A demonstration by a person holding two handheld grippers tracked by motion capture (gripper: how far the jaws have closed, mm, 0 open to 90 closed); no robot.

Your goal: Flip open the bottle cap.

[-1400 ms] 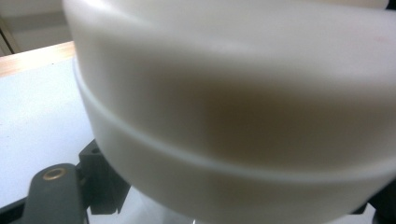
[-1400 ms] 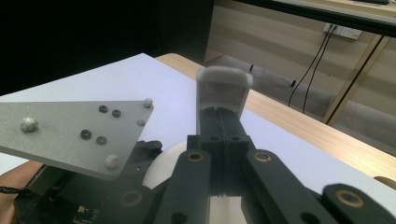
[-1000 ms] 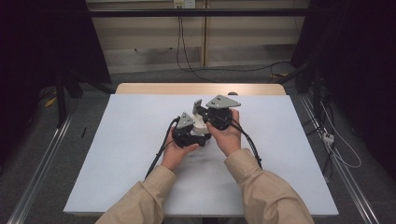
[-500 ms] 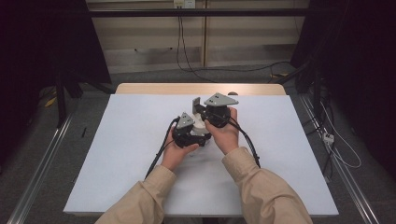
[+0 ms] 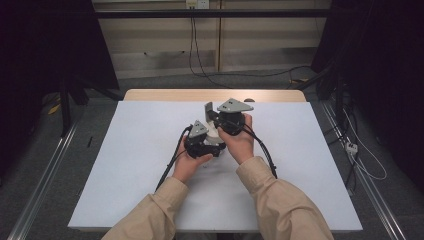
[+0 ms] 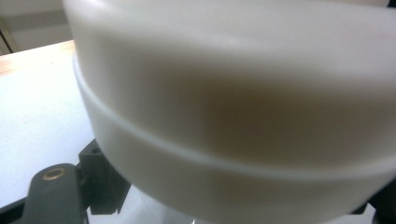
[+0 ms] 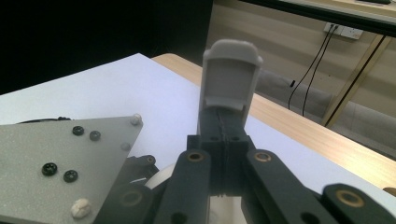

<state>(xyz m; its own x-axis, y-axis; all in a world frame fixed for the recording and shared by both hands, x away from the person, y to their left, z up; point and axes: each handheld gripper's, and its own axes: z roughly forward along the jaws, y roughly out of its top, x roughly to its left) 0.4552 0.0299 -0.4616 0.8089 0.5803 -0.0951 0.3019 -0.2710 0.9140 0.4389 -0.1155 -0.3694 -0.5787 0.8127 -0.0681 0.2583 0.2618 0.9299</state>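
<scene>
Both hands sit mid-surface: my left gripper (image 5: 214, 140) is clamped w/ jaws nearly closed on a smooth white rounded plastic container (image 6: 233, 102), right gripper (image 7: 225, 126) fully closed & empty just beside it, so next I'd prob open right to take hold.

The right gripper (image 7: 227, 126) has its two black jaws pressed flat together with nothing between them, their grey fingertips (image 7: 230, 77) pointing away over the white table (image 7: 93, 91). Just to its lower left lies the left gripper (image 7: 60, 163), showing its grey three-cornered plate. A small white object (image 7: 156, 179) peeks between the two grippers.
</scene>
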